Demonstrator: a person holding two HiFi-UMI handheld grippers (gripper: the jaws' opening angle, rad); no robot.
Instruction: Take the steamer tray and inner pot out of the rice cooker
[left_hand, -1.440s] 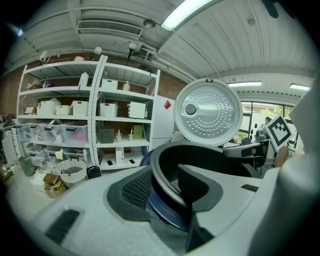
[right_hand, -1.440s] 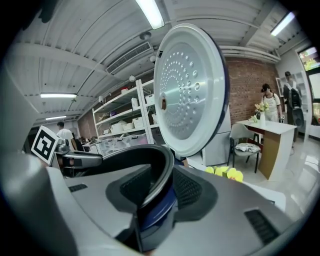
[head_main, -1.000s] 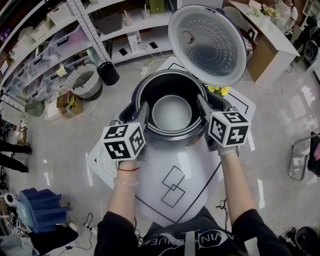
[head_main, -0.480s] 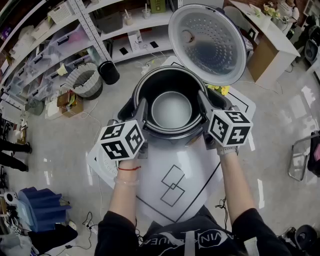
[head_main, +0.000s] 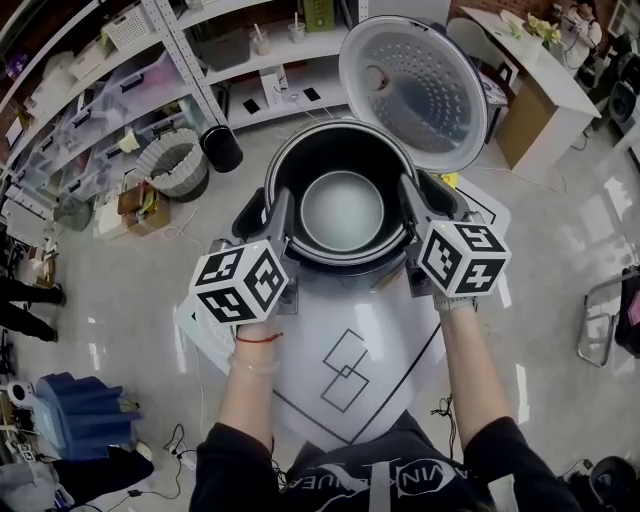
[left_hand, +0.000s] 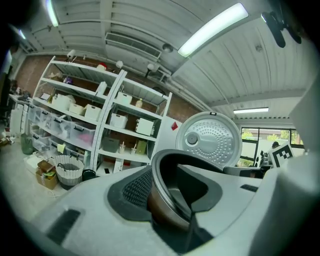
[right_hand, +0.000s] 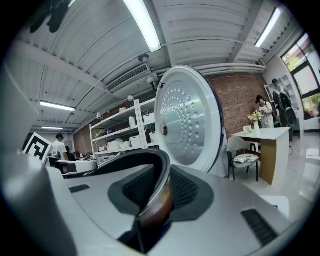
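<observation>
The inner pot (head_main: 342, 210), dark-rimmed with a grey inside, hangs over the dark rice cooker body (head_main: 247, 215). My left gripper (head_main: 283, 218) is shut on the left side of its rim, my right gripper (head_main: 405, 203) on the right side. The right jaws have just been closing, with the rim between them. In the left gripper view the rim (left_hand: 165, 165) runs between the left gripper's (left_hand: 170, 197) pads. The right gripper view shows the same rim (right_hand: 160, 165) pinched in the right gripper (right_hand: 150, 215). The cooker's perforated lid (head_main: 420, 90) stands open behind. No steamer tray is clearly seen.
The cooker sits on a white mat (head_main: 345, 370) with drawn squares. A white round thing (head_main: 193, 325) lies partly hidden under my left hand. Shelves, a ribbed basket (head_main: 170, 160) and a black bin (head_main: 222, 147) stand at the back left, and a table (head_main: 540, 85) at the right.
Both grippers have risen with the pot; it sits higher and looks larger in the head view, and more of its wall stands clear of the cooker body.
</observation>
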